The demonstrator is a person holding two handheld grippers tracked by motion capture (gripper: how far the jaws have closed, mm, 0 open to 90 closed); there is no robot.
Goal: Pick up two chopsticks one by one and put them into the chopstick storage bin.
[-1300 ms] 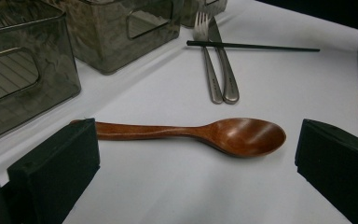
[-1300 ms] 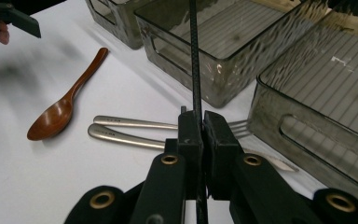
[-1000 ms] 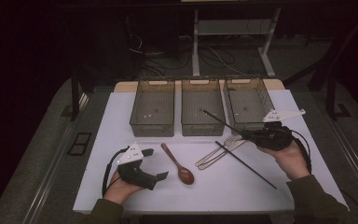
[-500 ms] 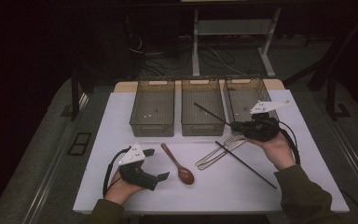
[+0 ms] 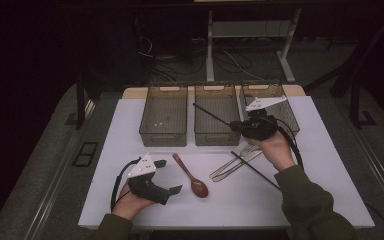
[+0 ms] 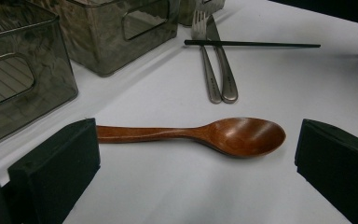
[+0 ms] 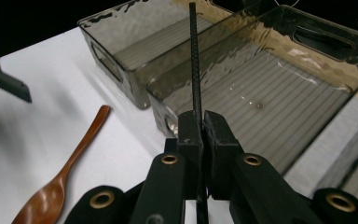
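Observation:
My right gripper (image 5: 237, 125) is shut on a black chopstick (image 5: 212, 115). The stick points up and to the left over the middle bin (image 5: 215, 137). In the right gripper view the chopstick (image 7: 195, 70) sticks out from between the closed pads (image 7: 190, 133) above that bin's ribbed floor. A second black chopstick (image 5: 255, 170) lies on the white mat, across a fork and knife (image 5: 232, 162). My left gripper (image 5: 169, 176) rests on the mat at the front left, open, with nothing between its jaws. A wooden spoon (image 6: 233, 135) lies just beyond them.
Three smoky clear bins stand in a row at the back of the mat: left (image 5: 162, 139), middle, and right (image 5: 285, 107). The white mat (image 5: 280, 200) has bare room at the front right. Dark floor and cables lie beyond the table.
My right gripper has carried the chopstick to the left and a little up, from in front of the right bin to over the middle bin. The left gripper has stayed put.

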